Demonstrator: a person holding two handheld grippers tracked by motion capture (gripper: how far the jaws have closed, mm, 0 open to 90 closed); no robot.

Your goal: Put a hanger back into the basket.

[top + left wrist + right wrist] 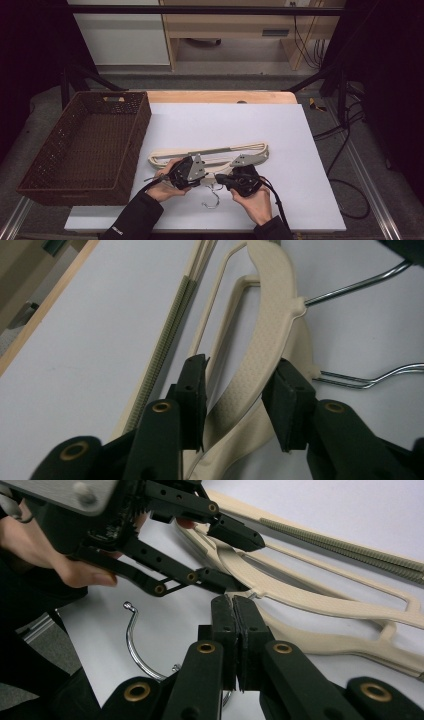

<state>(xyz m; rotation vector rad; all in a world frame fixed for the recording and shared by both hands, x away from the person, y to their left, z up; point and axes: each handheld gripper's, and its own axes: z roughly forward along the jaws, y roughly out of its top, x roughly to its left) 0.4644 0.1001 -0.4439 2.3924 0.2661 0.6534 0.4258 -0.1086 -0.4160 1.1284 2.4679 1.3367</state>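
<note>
The cream hangers (210, 156) are stacked on the worktop (300, 140). The left hand-held gripper (240, 400) is opened around one hanger arm; the right hand-held gripper (235, 630) is closed on a hook's base. Both hangers could be lifted together, because they are tangled.

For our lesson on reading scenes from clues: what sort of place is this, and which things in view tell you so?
Probably a lab or workshop bench set up for recording. A white board covers the table, dark frame bars stand around it, and loose cables trail on the floor beside it.

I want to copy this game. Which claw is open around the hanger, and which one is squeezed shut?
The left gripper is open, its jaws either side of the top cream hanger. The right gripper has its jaws pressed together.
</note>
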